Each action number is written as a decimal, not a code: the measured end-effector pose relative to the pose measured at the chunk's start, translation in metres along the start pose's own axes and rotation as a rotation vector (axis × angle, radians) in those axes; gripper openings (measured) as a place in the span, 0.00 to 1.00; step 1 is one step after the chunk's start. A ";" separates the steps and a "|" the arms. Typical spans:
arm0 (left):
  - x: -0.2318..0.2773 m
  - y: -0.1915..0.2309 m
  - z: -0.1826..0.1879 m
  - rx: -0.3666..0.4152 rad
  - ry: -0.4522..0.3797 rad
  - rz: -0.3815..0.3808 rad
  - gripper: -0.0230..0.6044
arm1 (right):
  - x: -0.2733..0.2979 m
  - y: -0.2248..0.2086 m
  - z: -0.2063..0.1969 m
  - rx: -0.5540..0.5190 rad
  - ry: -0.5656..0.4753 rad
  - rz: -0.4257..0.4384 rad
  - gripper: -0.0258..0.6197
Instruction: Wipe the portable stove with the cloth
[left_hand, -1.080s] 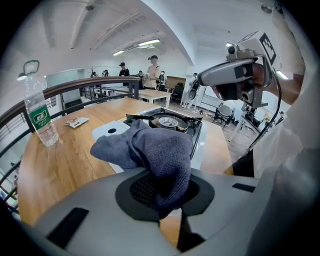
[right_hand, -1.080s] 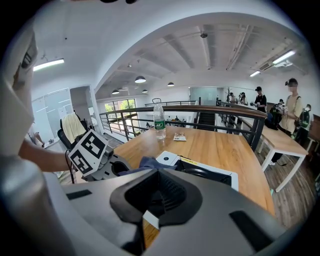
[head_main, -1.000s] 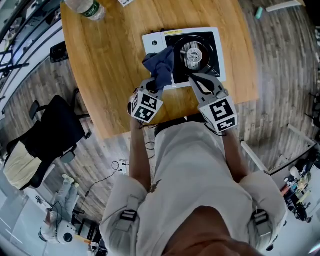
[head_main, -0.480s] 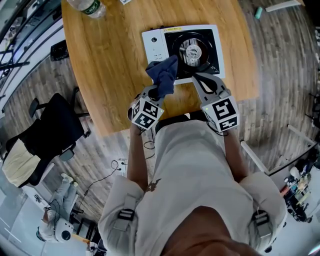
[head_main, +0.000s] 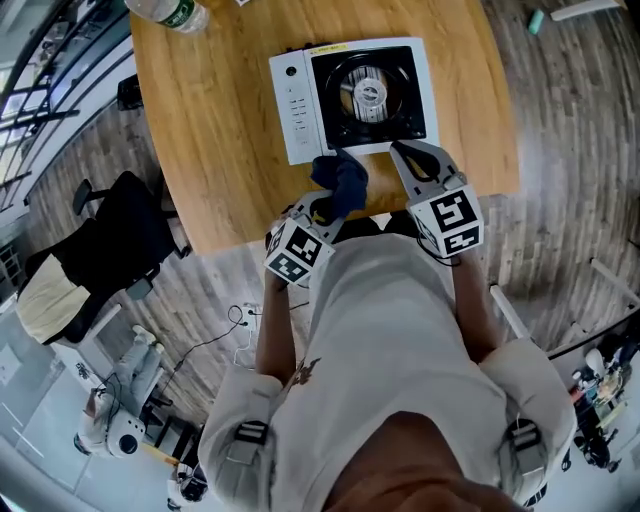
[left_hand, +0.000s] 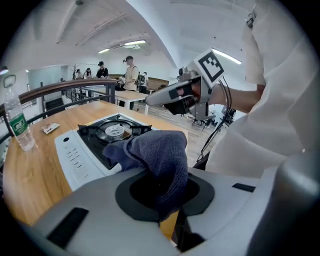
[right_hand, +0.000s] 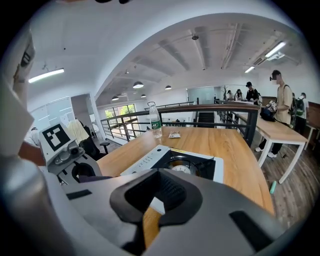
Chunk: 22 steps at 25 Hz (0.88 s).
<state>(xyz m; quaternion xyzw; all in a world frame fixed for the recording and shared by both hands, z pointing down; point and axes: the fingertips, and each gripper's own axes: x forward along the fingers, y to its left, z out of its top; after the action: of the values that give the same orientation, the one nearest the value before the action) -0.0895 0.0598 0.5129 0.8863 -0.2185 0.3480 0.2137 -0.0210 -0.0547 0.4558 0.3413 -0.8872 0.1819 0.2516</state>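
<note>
The white portable stove (head_main: 296, 100) with its black burner top (head_main: 368, 92) sits on the round wooden table (head_main: 210, 120). A dark blue cloth (head_main: 340, 183) hangs bunched just off the stove's near edge, with my left gripper (head_main: 322, 208) shut on it. In the left gripper view the cloth (left_hand: 161, 152) spills out of the left gripper (left_hand: 160, 189) in front of the stove (left_hand: 75, 156). My right gripper (head_main: 398, 152) is shut with nothing in it, its tips at the stove's near right corner. The right gripper (right_hand: 156, 202) looks onto the stove (right_hand: 150, 159).
A plastic water bottle (head_main: 170, 12) stands at the table's far left; it also shows as the bottle (left_hand: 17, 125) beside a small packet (left_hand: 50, 128). A black chair (head_main: 105, 255) stands on the floor to the left. The table's near edge (head_main: 250, 255) runs under both grippers.
My left gripper has drawn the cloth back from the stove's front left part to just off its near edge. The right gripper has stayed by the near right corner.
</note>
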 end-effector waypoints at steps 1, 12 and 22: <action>0.005 -0.007 0.007 -0.003 -0.008 -0.003 0.13 | -0.005 -0.006 -0.008 0.008 0.005 0.005 0.07; 0.095 -0.071 0.075 0.029 -0.037 -0.015 0.13 | -0.069 -0.076 -0.079 0.042 0.052 0.001 0.07; 0.169 -0.051 0.093 0.016 0.014 0.048 0.13 | -0.087 -0.107 -0.111 0.029 0.099 0.021 0.07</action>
<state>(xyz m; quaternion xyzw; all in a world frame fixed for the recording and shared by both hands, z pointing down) 0.0981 0.0122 0.5592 0.8800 -0.2355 0.3609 0.1997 0.1454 -0.0297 0.5122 0.3261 -0.8746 0.2138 0.2882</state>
